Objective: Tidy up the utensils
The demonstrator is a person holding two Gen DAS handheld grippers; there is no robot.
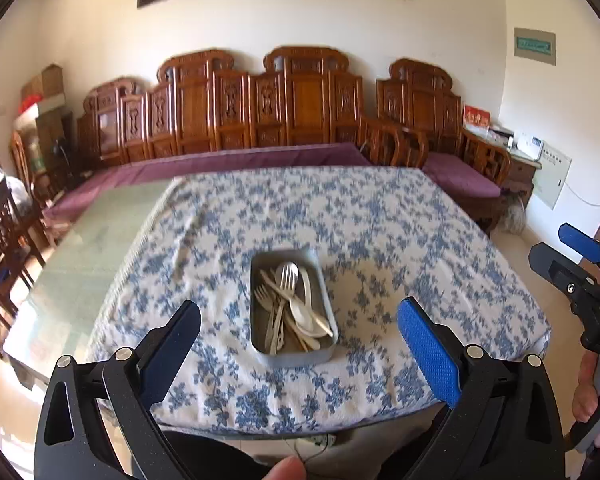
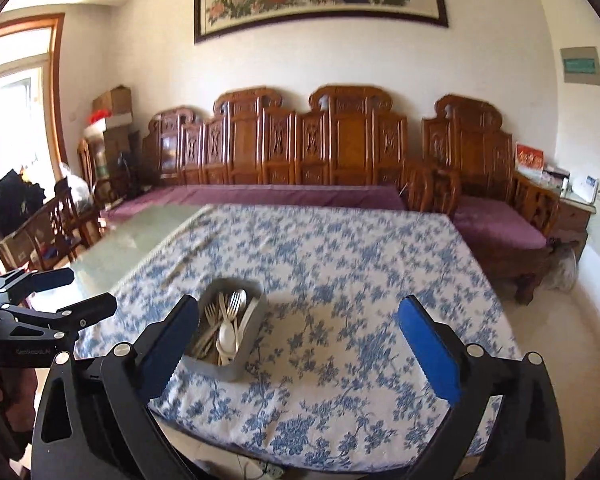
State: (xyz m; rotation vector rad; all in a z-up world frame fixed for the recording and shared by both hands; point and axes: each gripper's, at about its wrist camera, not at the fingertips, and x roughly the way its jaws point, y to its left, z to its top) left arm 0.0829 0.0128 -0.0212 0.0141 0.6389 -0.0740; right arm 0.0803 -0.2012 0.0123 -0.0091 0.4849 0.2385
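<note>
A grey rectangular tray (image 1: 257, 343) lies on the blue-flowered tablecloth (image 1: 380, 240) and holds several metal forks (image 1: 286, 276) and pale spoons (image 1: 306, 320). My left gripper (image 1: 300, 328) hovers in front of and above the tray, jaws wide apart, nothing between the pads. In the right wrist view the same tray (image 2: 246, 354) sits low and left of centre, with the forks and spoons (image 2: 226, 320) inside. My right gripper (image 2: 300, 326) is open and empty too, held back from the tray and to its right. Each gripper shows at the edge of the other's view.
The cloth covers the right part of a glass-topped table (image 1: 80, 240). A carved wooden bench with purple cushions (image 1: 260, 156) runs behind it. Wooden chairs (image 1: 4, 232) stand at the left. A small side table (image 1: 520, 152) sits at the right wall.
</note>
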